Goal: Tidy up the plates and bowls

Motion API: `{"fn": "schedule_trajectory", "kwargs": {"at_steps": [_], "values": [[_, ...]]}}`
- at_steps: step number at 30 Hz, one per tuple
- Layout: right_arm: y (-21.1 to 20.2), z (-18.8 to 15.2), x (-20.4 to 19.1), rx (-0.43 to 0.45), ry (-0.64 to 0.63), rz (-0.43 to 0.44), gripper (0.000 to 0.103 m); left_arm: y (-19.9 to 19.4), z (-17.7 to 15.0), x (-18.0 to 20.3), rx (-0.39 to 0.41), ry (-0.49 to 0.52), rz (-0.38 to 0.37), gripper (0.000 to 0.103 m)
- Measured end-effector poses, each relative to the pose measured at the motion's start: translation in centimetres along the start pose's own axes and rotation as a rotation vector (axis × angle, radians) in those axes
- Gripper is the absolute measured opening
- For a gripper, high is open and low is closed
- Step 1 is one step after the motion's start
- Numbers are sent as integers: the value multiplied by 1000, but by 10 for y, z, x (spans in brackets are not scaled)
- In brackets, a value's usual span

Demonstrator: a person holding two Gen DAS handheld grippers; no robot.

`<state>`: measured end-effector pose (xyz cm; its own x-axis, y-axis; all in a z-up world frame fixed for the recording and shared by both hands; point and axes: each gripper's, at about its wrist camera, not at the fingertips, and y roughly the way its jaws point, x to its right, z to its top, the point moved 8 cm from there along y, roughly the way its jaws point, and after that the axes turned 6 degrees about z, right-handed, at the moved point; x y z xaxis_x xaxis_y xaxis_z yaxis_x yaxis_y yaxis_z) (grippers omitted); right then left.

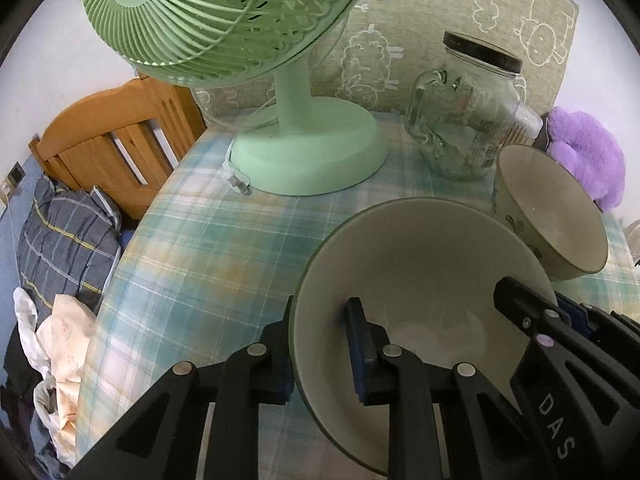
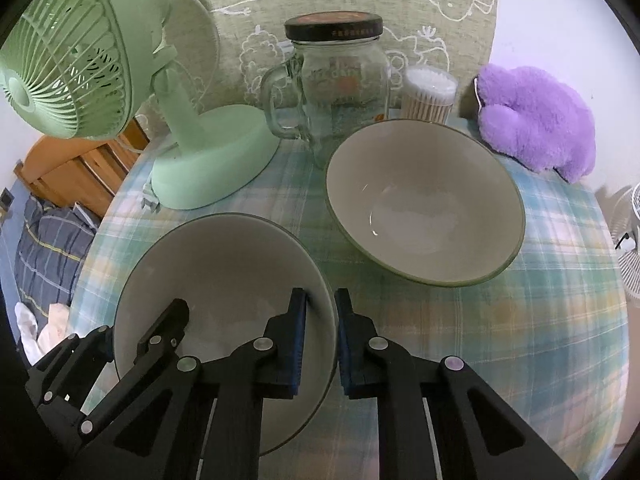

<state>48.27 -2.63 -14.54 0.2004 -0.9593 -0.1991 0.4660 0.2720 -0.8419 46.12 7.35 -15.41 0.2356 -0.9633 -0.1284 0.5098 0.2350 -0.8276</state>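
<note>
The plaid-covered counter (image 2: 540,320) carries a green fan (image 2: 72,60) at ten o'clock. A second bowl (image 2: 424,204) sits at one o'clock. The near bowl (image 2: 224,280) is gripped at opposite rims by the right claw (image 2: 322,344) and left claw (image 1: 320,356), both clenched.

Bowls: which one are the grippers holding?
The near bowl: both the left gripper and right gripper pinch its rim. The far bowl by the jar sits free.

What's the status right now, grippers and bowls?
Left gripper and right gripper both clamp near bowl, opposite rims. Second bowl free on table. Glass jar directly behind it.
</note>
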Motion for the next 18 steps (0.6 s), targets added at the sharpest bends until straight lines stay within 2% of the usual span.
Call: {"fn": "schedule_trajectory", "kwargs": {"at_steps": [8, 18], "values": [[-32, -2, -5, 38, 3, -13, 17, -34, 2, -2, 45, 18, -10, 20], [-103, -21, -7, 95, 35, -45, 17, -102, -15, -6, 92, 32, -52, 20]]}}
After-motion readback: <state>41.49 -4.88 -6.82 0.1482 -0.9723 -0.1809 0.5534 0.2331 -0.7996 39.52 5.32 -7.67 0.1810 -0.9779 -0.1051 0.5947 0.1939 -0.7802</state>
